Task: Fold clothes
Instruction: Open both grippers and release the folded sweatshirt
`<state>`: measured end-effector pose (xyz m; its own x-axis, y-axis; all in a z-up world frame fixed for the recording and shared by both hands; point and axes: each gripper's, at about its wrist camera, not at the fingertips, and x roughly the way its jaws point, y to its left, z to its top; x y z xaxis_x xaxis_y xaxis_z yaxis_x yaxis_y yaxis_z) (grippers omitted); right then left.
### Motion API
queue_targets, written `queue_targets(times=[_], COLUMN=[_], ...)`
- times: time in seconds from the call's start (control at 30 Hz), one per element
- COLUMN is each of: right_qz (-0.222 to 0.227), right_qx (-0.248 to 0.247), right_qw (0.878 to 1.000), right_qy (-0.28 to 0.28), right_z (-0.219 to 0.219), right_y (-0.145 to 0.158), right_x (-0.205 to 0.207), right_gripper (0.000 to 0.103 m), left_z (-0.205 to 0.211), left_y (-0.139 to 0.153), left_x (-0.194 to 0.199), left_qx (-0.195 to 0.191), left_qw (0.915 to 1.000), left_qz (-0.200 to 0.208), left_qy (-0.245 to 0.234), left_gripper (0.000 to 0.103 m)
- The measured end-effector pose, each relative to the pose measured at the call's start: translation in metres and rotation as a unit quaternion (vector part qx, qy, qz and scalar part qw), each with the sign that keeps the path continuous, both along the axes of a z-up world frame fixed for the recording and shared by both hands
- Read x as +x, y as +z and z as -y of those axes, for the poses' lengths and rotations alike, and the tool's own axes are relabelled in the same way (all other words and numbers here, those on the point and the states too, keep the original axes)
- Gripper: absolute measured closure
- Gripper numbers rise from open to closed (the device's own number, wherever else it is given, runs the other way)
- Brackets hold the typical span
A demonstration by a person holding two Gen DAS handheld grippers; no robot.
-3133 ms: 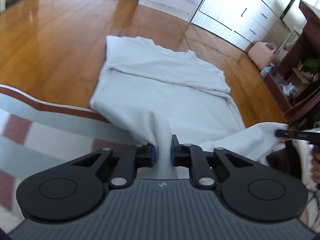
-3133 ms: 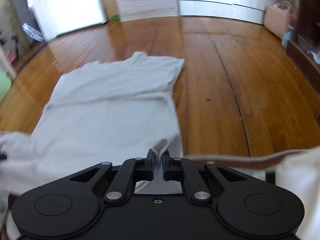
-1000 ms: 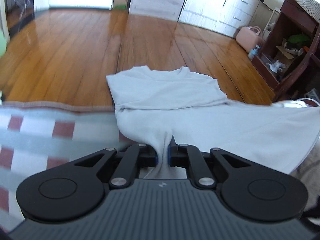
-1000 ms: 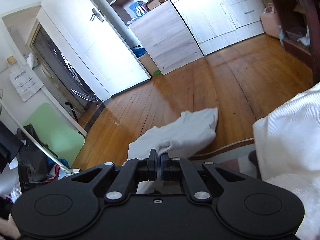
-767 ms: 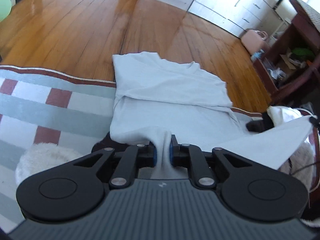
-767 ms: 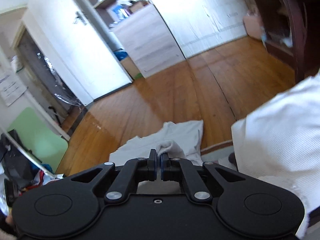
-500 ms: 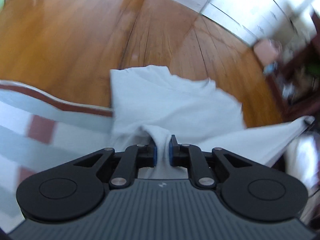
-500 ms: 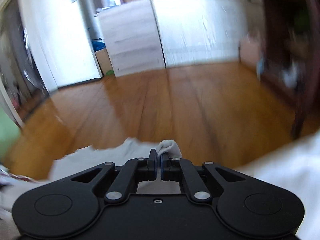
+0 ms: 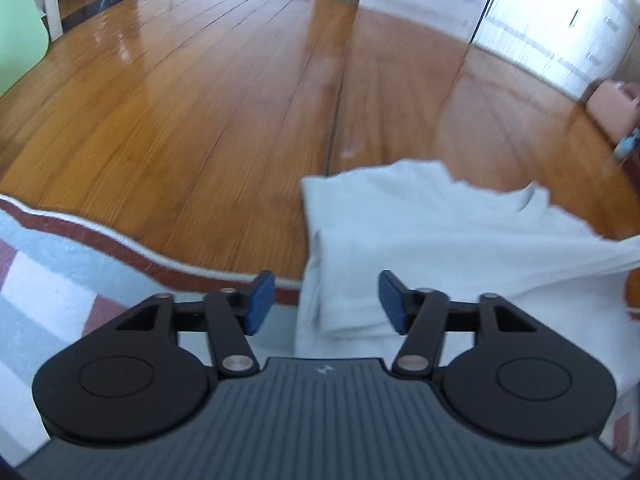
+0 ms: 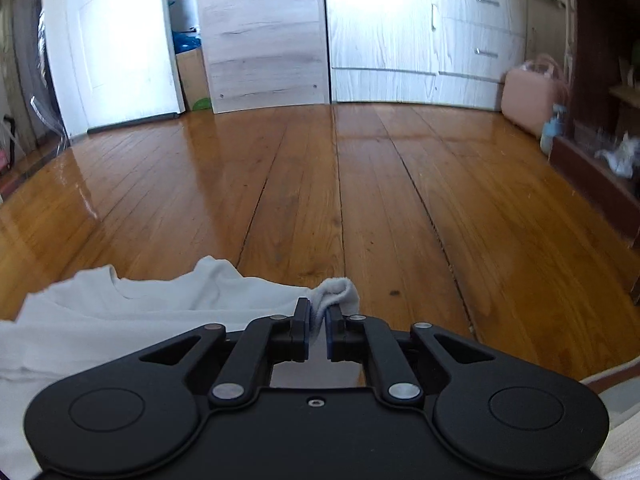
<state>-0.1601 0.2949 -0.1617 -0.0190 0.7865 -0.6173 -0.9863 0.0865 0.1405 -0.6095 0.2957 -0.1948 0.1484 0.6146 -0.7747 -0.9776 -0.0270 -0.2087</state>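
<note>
- White shirt (image 9: 452,240) is laid on the wooden floor (image 9: 200,112), its near edge reaching over the border of the striped rug (image 9: 60,276).
- Layers are seen stacked at the near edge, so at least one fold is judged made.
- Left gripper (image 9: 324,304): fingers spread wide, nothing held; a doubled hem lies between them.
- Right gripper (image 10: 318,334): fingers pinched on a shirt corner (image 10: 336,292), so this fold is judged not fully set down.
- Remaining: release of that corner; further folds cannot be judged.
- Neckline (image 10: 156,292) is pointed away from the grippers; the long axis is seen running left to right.
</note>
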Motion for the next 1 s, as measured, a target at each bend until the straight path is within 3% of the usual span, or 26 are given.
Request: queue_targets(times=[0.17, 0.23, 0.27, 0.33, 0.43, 0.5, 0.63, 0.67, 0.7, 0.77, 0.9, 1.0], right_qz=[-0.002, -0.01, -0.027, -0.059, -0.084, -0.095, -0.089, -0.085, -0.078, -0.052, -0.004, -0.005], right_qx=[0.001, 0.002, 0.003, 0.008, 0.001, -0.018, -0.075, -0.087, -0.097, -0.107, -0.101, -0.108], right_qw=[1.0, 1.0, 1.0, 0.998, 0.995, 0.994, 0.993, 0.992, 0.992, 0.993, 0.995, 0.994], right_qy=[0.004, -0.005, -0.013, -0.029, -0.048, -0.048, -0.031, -0.023, -0.015, -0.012, -0.013, -0.008], right_z=[-0.001, -0.001, -0.001, -0.002, -0.003, -0.007, -0.02, -0.023, -0.025, -0.027, -0.03, -0.037], right_y=[0.003, 0.004, 0.005, 0.007, 0.007, -0.001, -0.021, -0.026, -0.031, -0.038, -0.043, -0.049], right_x=[0.004, 0.011, 0.018, 0.031, 0.044, 0.046, 0.038, 0.035, 0.032, 0.025, 0.02, 0.022], right_gripper=[0.091, 0.075, 0.062, 0.061, 0.061, 0.061, 0.061, 0.061, 0.061, 0.06, 0.06, 0.06], left_z=[0.001, 0.001, -0.002, -0.002, -0.005, -0.006, -0.01, -0.011, -0.012, -0.02, -0.04, -0.051], left_y=[-0.011, -0.016, -0.019, -0.024, -0.03, -0.035, -0.043, -0.045, -0.047, -0.041, -0.026, -0.023], left_x=[0.021, 0.04, 0.047, 0.058, 0.068, 0.074, 0.087, 0.09, 0.094, 0.094, 0.083, 0.07], left_qx=[-0.022, -0.03, -0.034, -0.039, -0.038, -0.036, -0.034, -0.033, -0.032, -0.013, 0.043, 0.078], left_qw=[0.9981, 0.9949, 0.9931, 0.9894, 0.982, 0.9752, 0.9576, 0.9524, 0.9468, 0.941, 0.9386, 0.9504], left_qz=[-0.004, -0.036, -0.045, -0.066, -0.119, -0.154, -0.224, -0.241, -0.258, -0.281, -0.286, -0.251], left_qy=[-0.057, -0.09, -0.103, -0.123, -0.142, -0.154, -0.178, -0.184, -0.189, -0.188, -0.189, -0.167], left_gripper=[0.044, 0.043, 0.043, 0.042, 0.031, 0.024, 0.021, 0.029, 0.056, 0.082, 0.084, 0.083])
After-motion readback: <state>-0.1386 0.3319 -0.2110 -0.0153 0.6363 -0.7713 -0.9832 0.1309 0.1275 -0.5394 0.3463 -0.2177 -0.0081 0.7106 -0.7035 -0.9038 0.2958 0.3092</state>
